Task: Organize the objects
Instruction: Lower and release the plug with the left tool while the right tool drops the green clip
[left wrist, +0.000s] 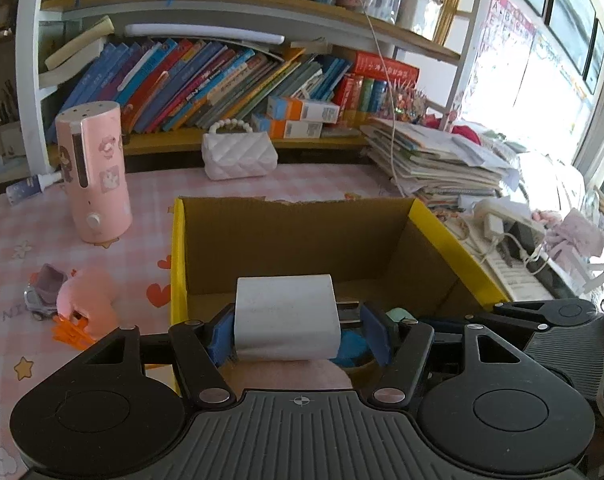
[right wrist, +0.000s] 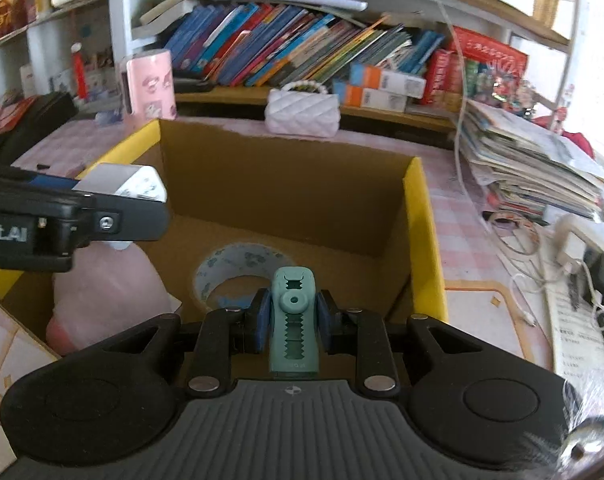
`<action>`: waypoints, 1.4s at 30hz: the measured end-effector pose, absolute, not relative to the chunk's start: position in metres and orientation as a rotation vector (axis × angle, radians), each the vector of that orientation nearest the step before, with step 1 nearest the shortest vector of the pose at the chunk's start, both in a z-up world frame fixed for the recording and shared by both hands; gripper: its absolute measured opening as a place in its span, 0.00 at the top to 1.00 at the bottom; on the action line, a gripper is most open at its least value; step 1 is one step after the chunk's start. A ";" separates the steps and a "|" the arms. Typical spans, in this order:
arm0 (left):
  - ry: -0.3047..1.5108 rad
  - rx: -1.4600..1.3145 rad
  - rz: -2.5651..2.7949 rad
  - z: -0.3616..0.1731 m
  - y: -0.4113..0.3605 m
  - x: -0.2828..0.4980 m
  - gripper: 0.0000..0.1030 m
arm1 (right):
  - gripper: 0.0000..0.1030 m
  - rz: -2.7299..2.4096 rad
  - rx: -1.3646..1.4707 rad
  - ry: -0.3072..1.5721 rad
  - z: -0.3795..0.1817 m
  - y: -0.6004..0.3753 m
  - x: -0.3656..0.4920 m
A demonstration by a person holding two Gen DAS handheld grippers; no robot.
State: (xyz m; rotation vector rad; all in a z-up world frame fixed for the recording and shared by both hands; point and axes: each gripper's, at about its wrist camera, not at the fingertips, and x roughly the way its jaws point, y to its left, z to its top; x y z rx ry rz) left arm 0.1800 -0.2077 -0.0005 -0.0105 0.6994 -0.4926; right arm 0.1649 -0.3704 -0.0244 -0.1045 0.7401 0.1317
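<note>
Cardboard box, open-topped with yellow outer walls, is shown standing on the counter, which is covered by a pink checked cloth printed with hearts and stars. Over the near part of the box, a white charger plug is seen pinched between the blue fingers of the left gripper. A teal plastic clip is held upright between the closed-in fingers of the right gripper, also above the box. Inside the box, a roll of patterned tape lies flat on the bottom, and a pale pink soft thing rests against the left wall; what it is cannot be told.

On the counter to the left of the box, a pink cylindrical humidifier with cartoon stickers stands upright, and a pink toy lies near a small toy car and orange clips. A white quilted handbag with a bead handle stands behind the box, at the foot of a bookshelf packed with leaning books. A tall stack of papers is piled to the right, with a power strip and cables beside it. Bright daylight enters through a window on the right.
</note>
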 end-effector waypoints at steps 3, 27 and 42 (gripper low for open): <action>0.715 -0.004 -0.490 -0.005 -0.209 0.184 0.38 | 0.78 0.163 -0.114 0.763 -0.029 -0.369 0.169; 0.667 0.169 -0.504 -0.016 -0.227 0.175 0.31 | 0.77 0.185 -0.086 0.867 -0.032 -0.371 0.180; 0.659 0.176 -0.538 -0.017 -0.232 0.177 0.31 | 0.77 0.131 -0.071 0.863 -0.031 -0.373 0.175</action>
